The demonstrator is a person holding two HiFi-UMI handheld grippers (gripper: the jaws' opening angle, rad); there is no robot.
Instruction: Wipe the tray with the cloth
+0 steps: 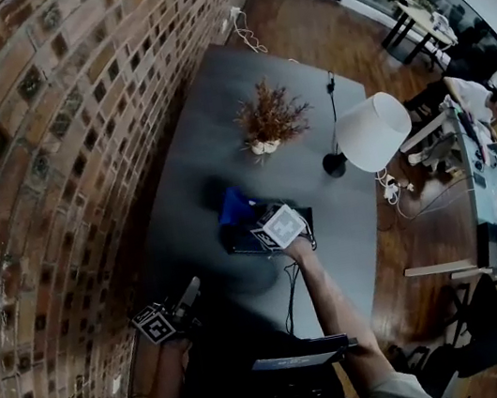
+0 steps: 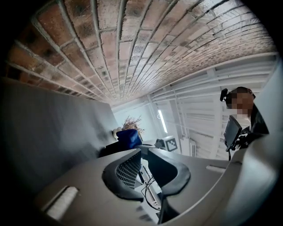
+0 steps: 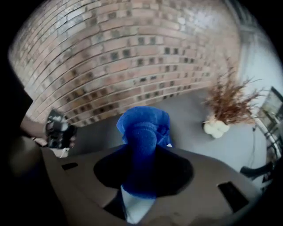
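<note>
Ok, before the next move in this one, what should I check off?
1. Cloth gripped: ok. The blue cloth is pinched between the jaws of the right hand-held gripper.
2. Tray found: ok. The dark tray lies on the grey table, under that gripper.
3. Cloth touching the tray: cannot tell. The gripper hides the contact in the head view.
4. Left hand-held gripper clear: ok. Its jaws are together and empty, and it is apart from the tray.
5. Wiping path clear: ok. The dried plant and the lamp stand beyond the tray.
</note>
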